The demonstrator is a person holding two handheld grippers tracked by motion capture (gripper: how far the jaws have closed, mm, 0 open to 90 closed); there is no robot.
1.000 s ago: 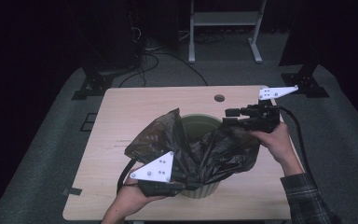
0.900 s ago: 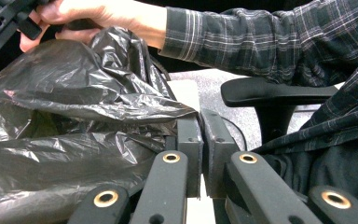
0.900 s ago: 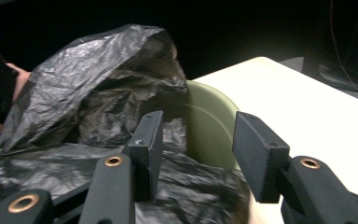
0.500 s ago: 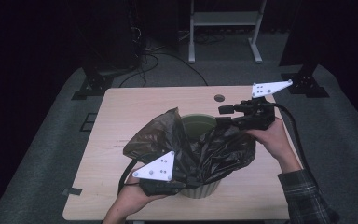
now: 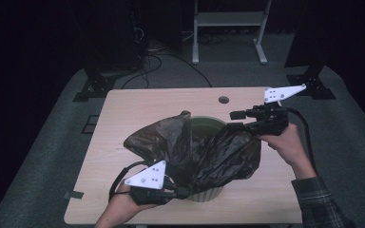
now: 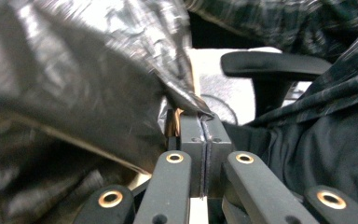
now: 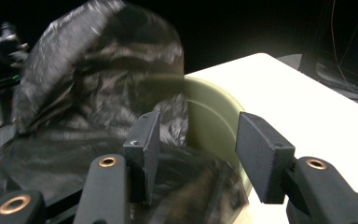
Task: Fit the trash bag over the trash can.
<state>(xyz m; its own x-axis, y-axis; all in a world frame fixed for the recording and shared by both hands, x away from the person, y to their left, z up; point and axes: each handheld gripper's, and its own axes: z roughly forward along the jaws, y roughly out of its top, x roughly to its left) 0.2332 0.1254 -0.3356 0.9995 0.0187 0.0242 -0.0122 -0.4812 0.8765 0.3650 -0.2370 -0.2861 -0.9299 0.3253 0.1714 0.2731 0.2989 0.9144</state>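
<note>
A crumpled black trash bag (image 5: 209, 152) is draped over a pale green bin (image 5: 204, 126) in the middle of the table. My left gripper (image 5: 183, 192) is low at the bin's near side and shut on the bag's edge. In the left gripper view the two jaws (image 6: 200, 126) meet with a fold of the bag (image 6: 74, 93) pinched at their tips. My right gripper (image 5: 235, 121) reaches in from the right at the bin's far rim and is open. In the right gripper view its jaws (image 7: 198, 140) stand apart over the bag (image 7: 98, 93) and the bin's rim (image 7: 214, 116), pressing on nothing.
The wooden table (image 5: 138, 114) has a small round hole (image 5: 224, 99) near its far edge. Black stand feet (image 5: 95, 85) and a white frame (image 5: 228, 28) stand on the grey floor beyond. A chair armrest (image 6: 279, 65) and a plaid sleeve lie behind the left gripper.
My left gripper has slid a little toward the near left and lower, still pinching the bag. The right gripper has barely moved.
</note>
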